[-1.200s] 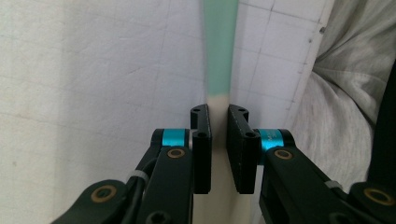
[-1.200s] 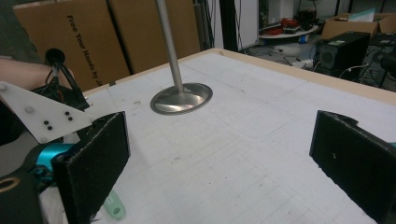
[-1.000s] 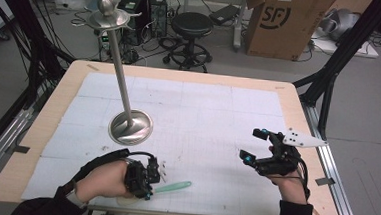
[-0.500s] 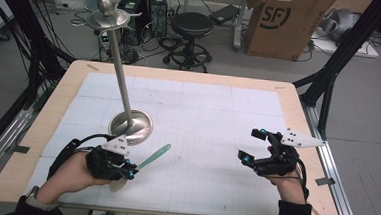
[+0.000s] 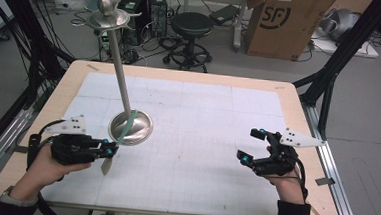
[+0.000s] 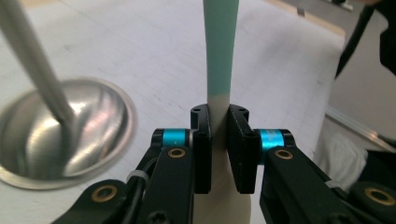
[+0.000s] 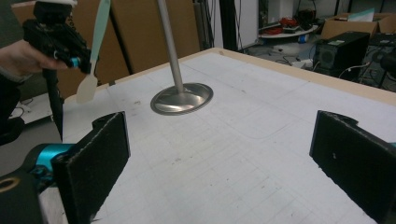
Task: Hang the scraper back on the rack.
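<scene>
Left gripper (image 5: 106,150), clenched on the spatula (image 6: 219,70), should keep it upright nearing the stand (image 5: 129,126); right gripper (image 5: 251,146) is released.

One readable mark — "SF" — printed on the cardboard box (image 5: 279,23) standing beyond the table (image 5: 289,96).
</scene>
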